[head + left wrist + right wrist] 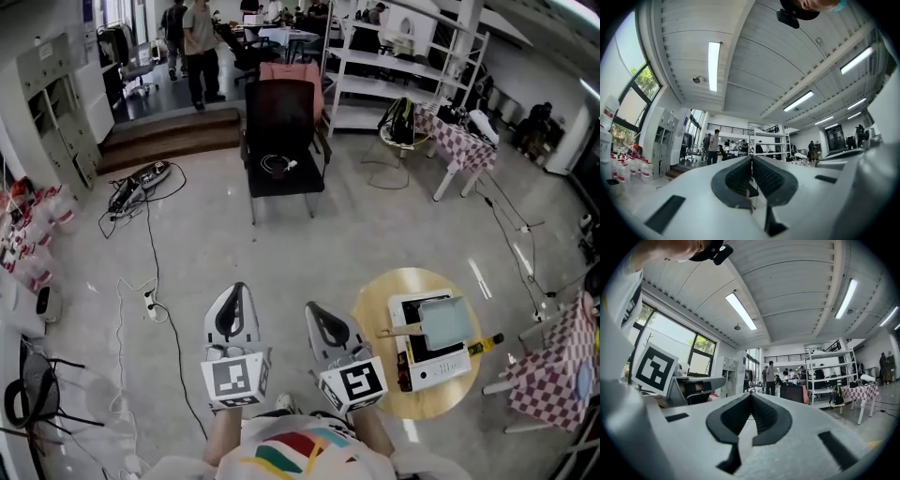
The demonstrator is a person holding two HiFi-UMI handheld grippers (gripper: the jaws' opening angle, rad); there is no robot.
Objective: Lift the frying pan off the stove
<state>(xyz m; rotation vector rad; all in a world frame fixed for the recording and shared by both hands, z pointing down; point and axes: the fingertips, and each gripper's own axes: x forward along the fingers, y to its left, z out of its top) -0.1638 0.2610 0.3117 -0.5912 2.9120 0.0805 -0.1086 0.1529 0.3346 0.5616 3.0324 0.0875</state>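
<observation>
A grey square frying pan (445, 322) sits on a white stove (437, 364) on a small round wooden table (375, 309) at the lower right of the head view. Its wooden handle (386, 332) points left. Both grippers are held close to the person's body, left of the table and well apart from the pan. My left gripper (234, 292) is shut with nothing in it, its jaws together (751, 159). My right gripper (315, 311) is also shut and empty (751, 395). Both gripper views point up at the room and ceiling; neither shows the pan.
A bottle (484, 346) lies at the round table's right edge. A black chair (281, 141) stands ahead, with cables and a power strip (139, 183) on the floor at left. Checkered tables (555, 364) stand at right, shelving (394, 56) and people at the back.
</observation>
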